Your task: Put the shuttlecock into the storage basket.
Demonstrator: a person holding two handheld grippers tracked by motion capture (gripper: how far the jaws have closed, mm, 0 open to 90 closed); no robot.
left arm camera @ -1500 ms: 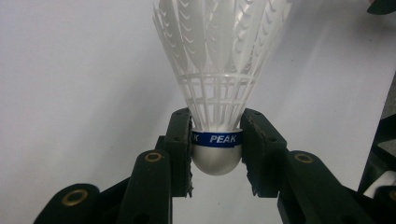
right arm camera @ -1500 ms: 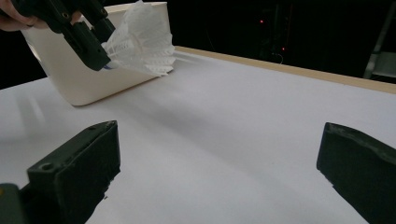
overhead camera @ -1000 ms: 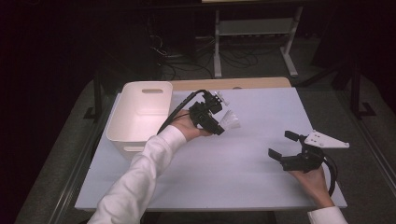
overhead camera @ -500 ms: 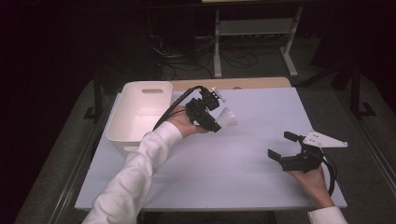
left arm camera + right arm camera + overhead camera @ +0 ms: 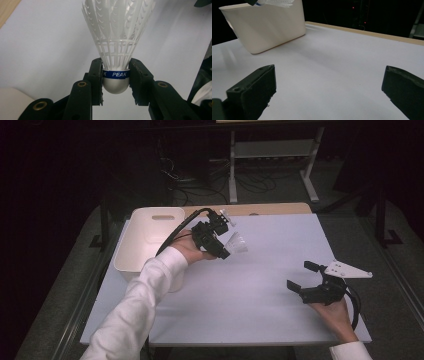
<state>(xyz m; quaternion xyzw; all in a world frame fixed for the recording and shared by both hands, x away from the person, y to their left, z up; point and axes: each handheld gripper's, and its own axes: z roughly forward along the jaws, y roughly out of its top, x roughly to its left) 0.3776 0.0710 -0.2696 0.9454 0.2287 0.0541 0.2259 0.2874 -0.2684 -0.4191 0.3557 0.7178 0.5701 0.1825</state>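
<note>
High view first: my left gripper [image 5: 226, 251] is up off the pale blue-white table top [image 5: 260, 285], holding a white plastic shuttlecock with a feathered skirt, rounded white cap and blue band [image 5: 237, 243], and over the last second I have carried it a little farther and leftward, closer to the white rectangular plastic bin [image 5: 150, 237] at the far left of the table. A second ago the hand sat slightly nearer to me and more to the right; now it hangs just beside the bin's right wall, not yet over the opening. The left gripper view confirms the hold: both black jaws are pressed against the shuttlecock [image 5: 116, 50] at its blue band, cap toward the gripper [image 5: 116, 82] and skirt pointing away, with the table well below. My right gripper [image 5: 306, 279] has not moved at the near right, low over the table, and the right gripper view shows its jaws spread wide with nothing between them [image 5: 329, 90], the bin [image 5: 267, 27] standing far off to the left. I read the shift as the carry toward the bin being under way; what I judge remains is bringing the shuttlecock over the rim and letting go, while keeping the skirt from catching the wall.
</note>
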